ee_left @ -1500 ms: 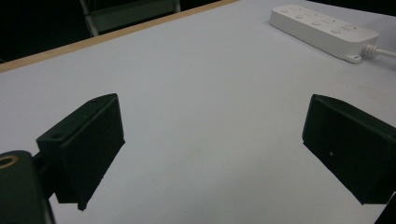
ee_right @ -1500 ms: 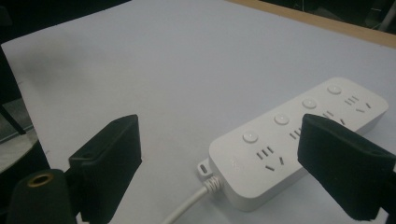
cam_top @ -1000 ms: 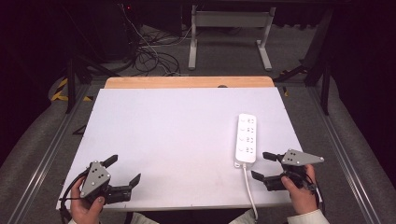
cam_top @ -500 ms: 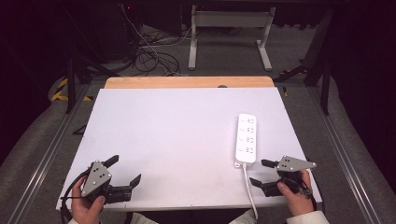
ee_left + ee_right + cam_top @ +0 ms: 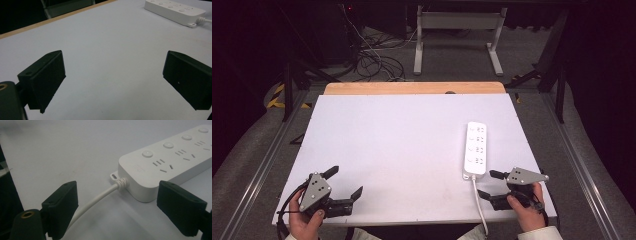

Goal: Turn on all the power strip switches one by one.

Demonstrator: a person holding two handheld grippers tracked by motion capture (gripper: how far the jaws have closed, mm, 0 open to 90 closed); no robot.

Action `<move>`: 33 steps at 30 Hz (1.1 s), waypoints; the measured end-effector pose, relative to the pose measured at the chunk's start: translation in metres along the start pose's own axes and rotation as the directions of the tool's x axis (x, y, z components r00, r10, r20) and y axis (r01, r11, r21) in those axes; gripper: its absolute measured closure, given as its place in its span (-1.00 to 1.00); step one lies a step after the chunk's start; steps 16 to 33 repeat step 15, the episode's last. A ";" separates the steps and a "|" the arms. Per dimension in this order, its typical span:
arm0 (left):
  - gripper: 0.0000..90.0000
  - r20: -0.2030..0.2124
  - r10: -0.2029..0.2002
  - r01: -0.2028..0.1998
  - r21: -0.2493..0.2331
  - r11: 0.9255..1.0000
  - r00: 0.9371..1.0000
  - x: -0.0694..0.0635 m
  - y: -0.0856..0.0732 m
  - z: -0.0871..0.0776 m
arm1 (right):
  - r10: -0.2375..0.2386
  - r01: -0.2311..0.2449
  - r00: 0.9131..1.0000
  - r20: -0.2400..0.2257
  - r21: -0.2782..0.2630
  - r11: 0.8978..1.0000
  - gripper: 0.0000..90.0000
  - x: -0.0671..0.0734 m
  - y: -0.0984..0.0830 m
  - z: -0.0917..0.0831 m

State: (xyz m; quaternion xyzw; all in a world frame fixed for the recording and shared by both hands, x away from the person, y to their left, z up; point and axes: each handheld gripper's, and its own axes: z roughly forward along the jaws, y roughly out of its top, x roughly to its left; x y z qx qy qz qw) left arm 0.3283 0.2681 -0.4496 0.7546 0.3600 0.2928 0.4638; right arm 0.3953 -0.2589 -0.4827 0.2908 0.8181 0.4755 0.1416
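Tongs, two: left tongs (image 5: 346, 181) agape, right tongs (image 5: 487, 184) agape; one power strip (image 5: 475, 148).

Tabletop (image 5: 412, 135): power strip (image 5: 475, 149) lies on the right half, lengthwise near to far. Its cable (image 5: 478, 205) runs off the near edge. Right gripper (image 5: 490, 184) sits just right of the cable, near the strip's near end, apparently not touching it. Left gripper (image 5: 346, 181) at near left corner, well apart.
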 end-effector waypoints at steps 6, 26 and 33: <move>-0.90 -0.014 0.036 -0.036 -0.005 0.999 0.999 -0.002 0.000 0.000 | 0.003 -0.003 1.000 0.009 -0.022 1.000 -0.61 -0.001 0.001 -0.003; -0.91 0.020 -0.009 0.009 0.007 1.000 1.000 0.002 -0.003 0.002 | 0.011 -0.010 1.000 0.018 -0.023 1.000 -0.60 -0.001 0.002 -0.005; -0.91 0.020 -0.009 0.009 0.007 1.000 1.000 0.002 -0.003 0.002 | 0.011 -0.010 1.000 0.018 -0.023 1.000 -0.60 -0.001 0.002 -0.005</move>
